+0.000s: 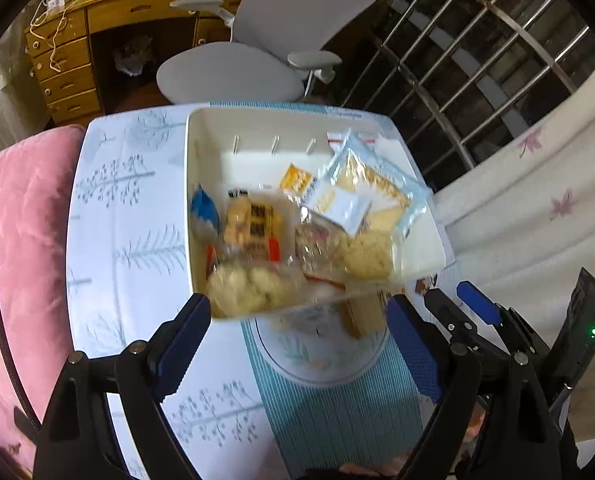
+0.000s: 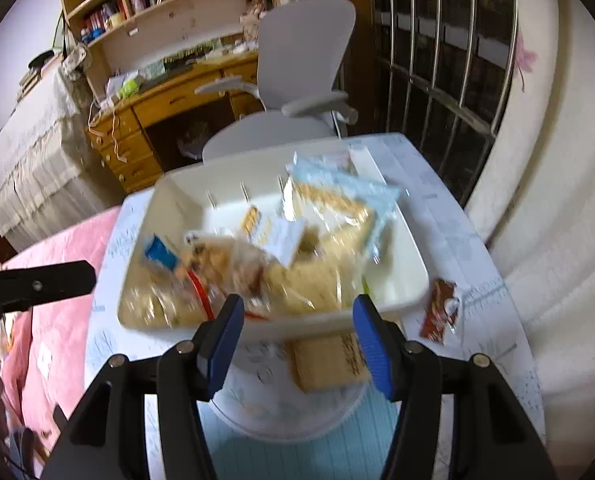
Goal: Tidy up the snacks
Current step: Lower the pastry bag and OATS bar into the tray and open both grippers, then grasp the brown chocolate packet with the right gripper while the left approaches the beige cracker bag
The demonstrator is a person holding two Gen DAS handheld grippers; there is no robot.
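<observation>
A white bin [image 1: 201,128] [image 2: 413,280] sits on the small table, filled with several snack packs: a pale blue cracker bag [image 1: 377,184] [image 2: 337,200], a clear bag of puffs [image 1: 245,288] and a blue pack [image 1: 205,208] [image 2: 159,250]. A tan snack packet [image 1: 361,314] [image 2: 329,360] lies on the white plate [image 1: 321,364] in front of the bin. A brown wrapper [image 2: 439,308] lies right of the bin. My left gripper [image 1: 301,320] is open and empty before the bin. My right gripper [image 2: 297,320] is open and empty over the tan packet; it also shows in the left wrist view [image 1: 457,300].
The table has a pale tree-print cloth [image 1: 129,240] and a teal striped mat [image 1: 337,420]. A pink bedspread [image 1: 17,220] lies left. A grey office chair [image 1: 257,40] and wooden desk [image 1: 109,20] stand behind. A barred window [image 1: 477,40] and curtain [image 1: 537,200] are at right.
</observation>
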